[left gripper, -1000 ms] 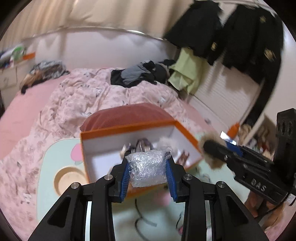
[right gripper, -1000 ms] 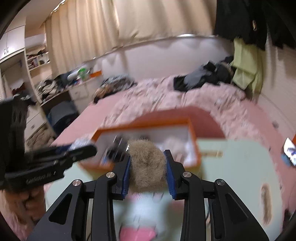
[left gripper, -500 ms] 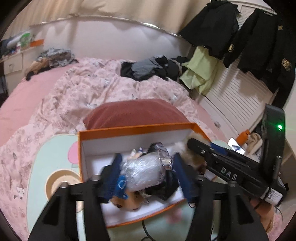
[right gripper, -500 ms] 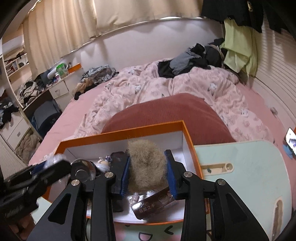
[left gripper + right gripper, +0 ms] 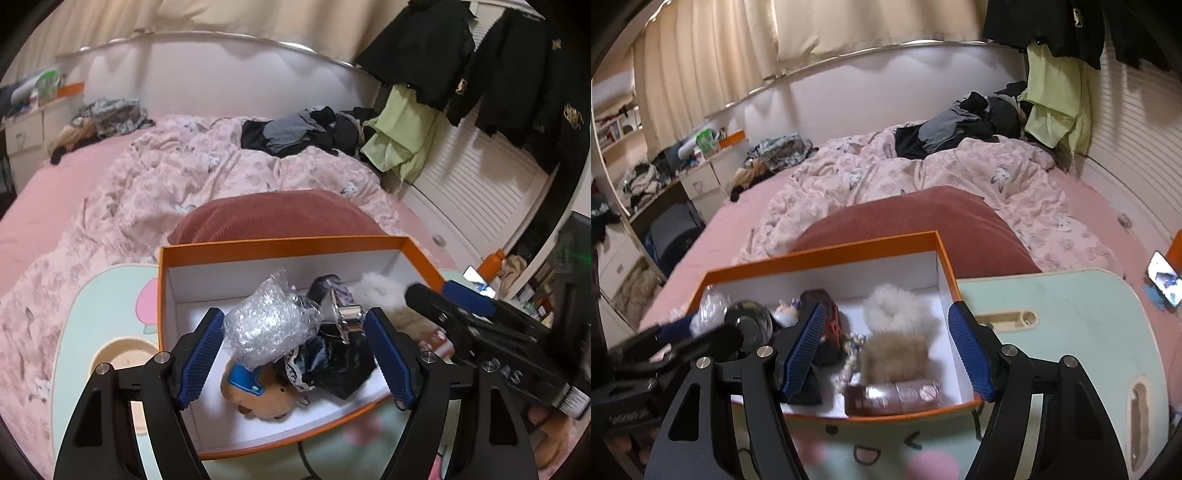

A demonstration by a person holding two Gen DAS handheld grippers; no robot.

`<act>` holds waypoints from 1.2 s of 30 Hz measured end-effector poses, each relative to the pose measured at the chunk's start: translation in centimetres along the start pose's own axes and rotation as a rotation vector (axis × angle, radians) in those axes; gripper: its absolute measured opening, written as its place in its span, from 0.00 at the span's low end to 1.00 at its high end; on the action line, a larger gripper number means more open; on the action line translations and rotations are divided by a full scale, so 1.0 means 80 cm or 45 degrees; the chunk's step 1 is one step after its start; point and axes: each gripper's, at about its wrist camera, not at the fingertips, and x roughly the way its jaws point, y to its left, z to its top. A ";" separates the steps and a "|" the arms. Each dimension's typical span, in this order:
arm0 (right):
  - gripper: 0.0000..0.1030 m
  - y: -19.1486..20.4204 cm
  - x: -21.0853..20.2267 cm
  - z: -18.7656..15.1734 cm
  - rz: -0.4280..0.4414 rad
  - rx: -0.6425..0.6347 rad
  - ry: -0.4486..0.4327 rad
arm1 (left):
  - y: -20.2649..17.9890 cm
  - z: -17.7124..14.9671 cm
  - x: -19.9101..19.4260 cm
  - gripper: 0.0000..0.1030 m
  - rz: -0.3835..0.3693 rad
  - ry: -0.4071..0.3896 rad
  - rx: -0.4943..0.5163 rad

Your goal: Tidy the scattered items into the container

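The orange box (image 5: 280, 245) sits on the pale green lap table (image 5: 1071, 332), just in front of the red cushion (image 5: 273, 214), so both hands can reach it without leaning over the bed. Inside the box, the bubble wrap bundle (image 5: 269, 325) lies toward the left wall, on top of a brown plush toy (image 5: 258, 395) and beside a dark crumpled bag (image 5: 340, 358). The brown fur ball (image 5: 894, 356) lies toward the right wall, below a white fur ball (image 5: 899, 310) and above a brown packet (image 5: 894, 397). The left gripper (image 5: 295, 347) has just been opening; its jaws straddle the bundle without pressing it, so it is released. The right gripper (image 5: 886, 347) has likewise just been opening and stands clear of the brown fur ball, letting it settle.
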 end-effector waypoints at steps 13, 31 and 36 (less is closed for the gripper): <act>0.68 0.037 0.000 -0.025 -0.162 -0.167 0.129 | 0.006 0.003 0.005 0.76 0.009 -0.036 -0.009; 0.68 0.032 -0.066 -0.038 -0.118 -0.078 -0.084 | -0.009 -0.028 -0.101 0.89 -0.029 -0.166 -0.031; 0.68 0.007 -0.096 -0.063 -0.141 -0.024 -0.071 | -0.025 -0.071 -0.112 0.89 0.010 -0.132 0.068</act>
